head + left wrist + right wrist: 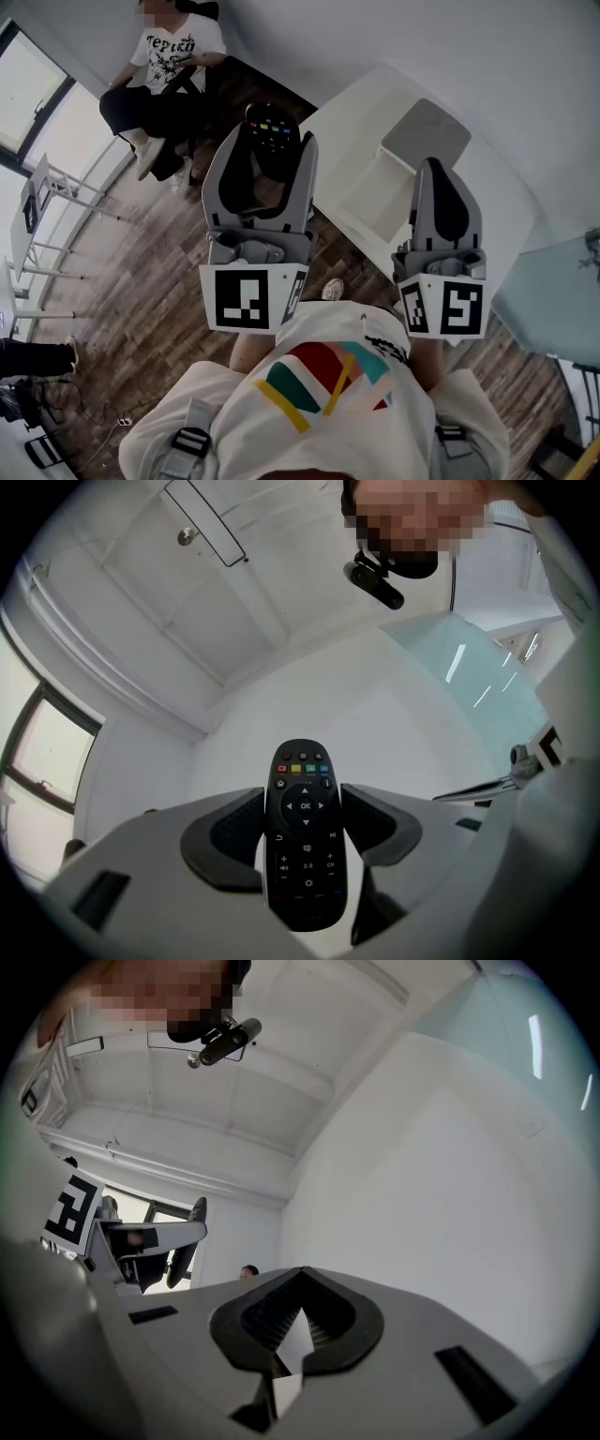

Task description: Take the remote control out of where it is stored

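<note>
**Remote in the clamp: hold it steady**

The remote control (305, 841) sits clamped in the left hand-held gripper (270, 150), in the air beside the tabletop (361, 202). An even squeeze seems wise, as its glossy body could slip. The right hand-held gripper (298, 1326) is closed and empty.

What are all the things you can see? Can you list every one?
remote control: one, black with coloured buttons, gripped between the left gripper's jaws, lifted off the table
table: one, white, ahead and to the right
flat thing: one, grey, lying on the table; I cannot tell what it is
seated person: one, white T-shirt and black trousers, far left by the window
floor: brown wood planks, below everything
glass top: one, pale green, far right
left gripper: one, grey, jaws closed on the remote
right gripper: one, grey, jaws together, nothing in them
shirt: one, white with a coloured print, on the person holding the grippers
</note>
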Motion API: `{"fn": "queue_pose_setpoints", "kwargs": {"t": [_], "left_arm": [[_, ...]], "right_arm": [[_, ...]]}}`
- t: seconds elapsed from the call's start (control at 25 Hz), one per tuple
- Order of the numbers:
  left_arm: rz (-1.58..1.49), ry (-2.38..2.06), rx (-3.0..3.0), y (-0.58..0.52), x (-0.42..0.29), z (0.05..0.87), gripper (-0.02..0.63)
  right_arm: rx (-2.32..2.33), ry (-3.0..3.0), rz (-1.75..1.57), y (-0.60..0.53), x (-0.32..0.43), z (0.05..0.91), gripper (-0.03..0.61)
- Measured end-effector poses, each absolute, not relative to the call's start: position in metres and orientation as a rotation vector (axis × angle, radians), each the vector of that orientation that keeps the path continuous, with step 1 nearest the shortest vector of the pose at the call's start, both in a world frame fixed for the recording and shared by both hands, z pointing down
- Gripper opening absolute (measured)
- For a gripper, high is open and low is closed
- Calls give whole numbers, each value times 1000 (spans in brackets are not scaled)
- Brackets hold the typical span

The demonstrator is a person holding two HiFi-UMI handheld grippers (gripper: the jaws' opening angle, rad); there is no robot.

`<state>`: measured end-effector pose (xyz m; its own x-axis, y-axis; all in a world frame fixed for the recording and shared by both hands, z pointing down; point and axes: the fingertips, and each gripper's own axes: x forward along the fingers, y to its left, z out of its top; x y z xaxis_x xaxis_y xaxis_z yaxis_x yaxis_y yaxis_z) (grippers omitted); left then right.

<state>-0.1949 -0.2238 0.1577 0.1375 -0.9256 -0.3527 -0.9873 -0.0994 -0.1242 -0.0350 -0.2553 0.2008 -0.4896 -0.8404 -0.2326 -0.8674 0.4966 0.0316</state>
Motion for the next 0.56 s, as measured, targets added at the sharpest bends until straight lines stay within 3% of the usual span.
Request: {"fn": "queue_pose_setpoints", "kwargs": {"t": [0.56], "left_arm": [[288, 1832, -2093, -221, -193, 157, 264]], "right_arm": [[-1485, 2562, 229, -257, -36, 210, 0]]}}
